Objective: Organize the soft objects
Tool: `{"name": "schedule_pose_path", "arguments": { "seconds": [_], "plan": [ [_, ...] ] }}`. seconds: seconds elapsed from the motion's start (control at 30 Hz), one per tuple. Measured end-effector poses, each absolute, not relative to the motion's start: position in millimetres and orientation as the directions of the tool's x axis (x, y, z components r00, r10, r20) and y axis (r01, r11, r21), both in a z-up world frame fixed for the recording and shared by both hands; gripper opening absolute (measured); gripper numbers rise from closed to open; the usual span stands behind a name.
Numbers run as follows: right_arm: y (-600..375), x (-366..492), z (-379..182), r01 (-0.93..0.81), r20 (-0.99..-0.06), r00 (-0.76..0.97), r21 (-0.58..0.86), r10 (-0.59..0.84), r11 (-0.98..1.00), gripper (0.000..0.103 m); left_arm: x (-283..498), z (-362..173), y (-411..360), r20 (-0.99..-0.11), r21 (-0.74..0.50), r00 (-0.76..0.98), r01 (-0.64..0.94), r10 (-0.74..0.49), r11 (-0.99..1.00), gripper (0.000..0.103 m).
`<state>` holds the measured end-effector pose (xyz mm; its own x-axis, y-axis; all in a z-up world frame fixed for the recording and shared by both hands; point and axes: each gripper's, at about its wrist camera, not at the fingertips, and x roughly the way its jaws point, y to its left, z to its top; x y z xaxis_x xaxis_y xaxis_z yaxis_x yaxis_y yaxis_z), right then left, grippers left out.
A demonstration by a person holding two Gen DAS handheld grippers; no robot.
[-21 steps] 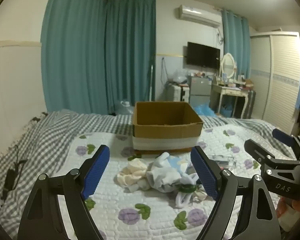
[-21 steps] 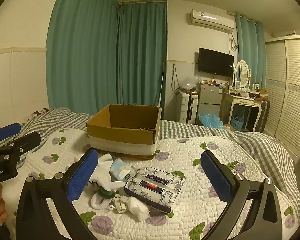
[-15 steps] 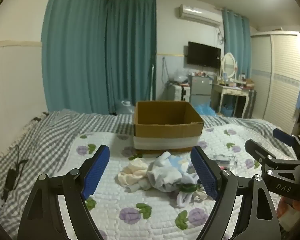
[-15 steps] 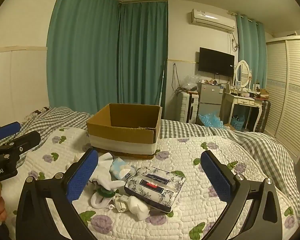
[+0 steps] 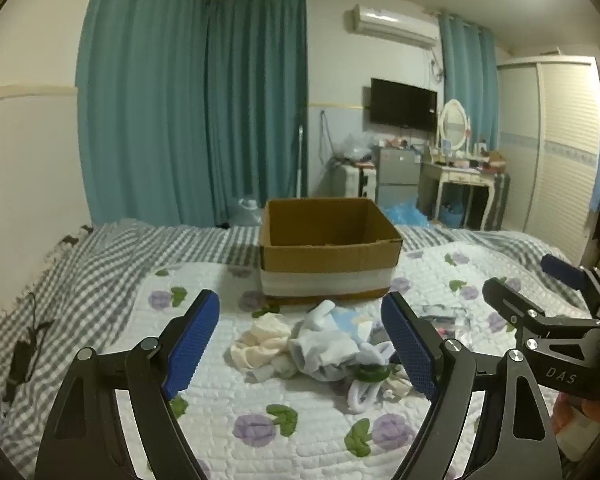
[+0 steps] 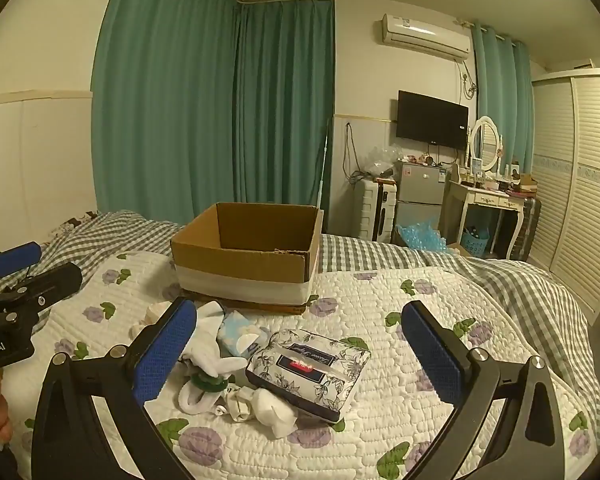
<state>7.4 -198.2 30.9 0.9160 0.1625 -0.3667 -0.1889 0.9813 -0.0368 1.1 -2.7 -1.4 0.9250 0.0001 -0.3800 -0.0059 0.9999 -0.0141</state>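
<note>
A pile of soft things lies on the flowered quilt in front of an open cardboard box (image 5: 328, 248) (image 6: 248, 252): cream socks (image 5: 266, 338), pale blue and white socks (image 5: 328, 346) (image 6: 210, 340), and a floral tissue pack (image 6: 310, 368). My left gripper (image 5: 304, 340) is open and empty, held above the bed before the pile; it also shows at the left edge of the right wrist view (image 6: 16, 276). My right gripper (image 6: 296, 348) is open and empty above the tissue pack; it shows at the right of the left wrist view (image 5: 540, 284).
The bed carries a grey checked blanket (image 5: 80, 280) on the left with a black cable (image 5: 24, 348) on it. Past the bed stand teal curtains (image 5: 220, 112), a small fridge (image 6: 420, 196), a dressing table (image 6: 488, 200) and a wardrobe (image 6: 588, 184).
Both views have shifted very slightly; the grippers stay open and the pile has not moved.
</note>
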Motion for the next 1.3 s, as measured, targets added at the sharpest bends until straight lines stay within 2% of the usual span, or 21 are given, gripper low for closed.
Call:
{"name": "schedule_pose_path", "arguments": {
  "seconds": [1.3],
  "plan": [
    [-195.6, 9.4, 26.8, -0.192, -0.384, 0.909, -0.048, 0.159, 0.98, 0.103, -2.5, -9.5, -8.0, -0.4, -0.015, 0.917, -0.009, 0.002, 1.0, 0.084]
  ]
}}
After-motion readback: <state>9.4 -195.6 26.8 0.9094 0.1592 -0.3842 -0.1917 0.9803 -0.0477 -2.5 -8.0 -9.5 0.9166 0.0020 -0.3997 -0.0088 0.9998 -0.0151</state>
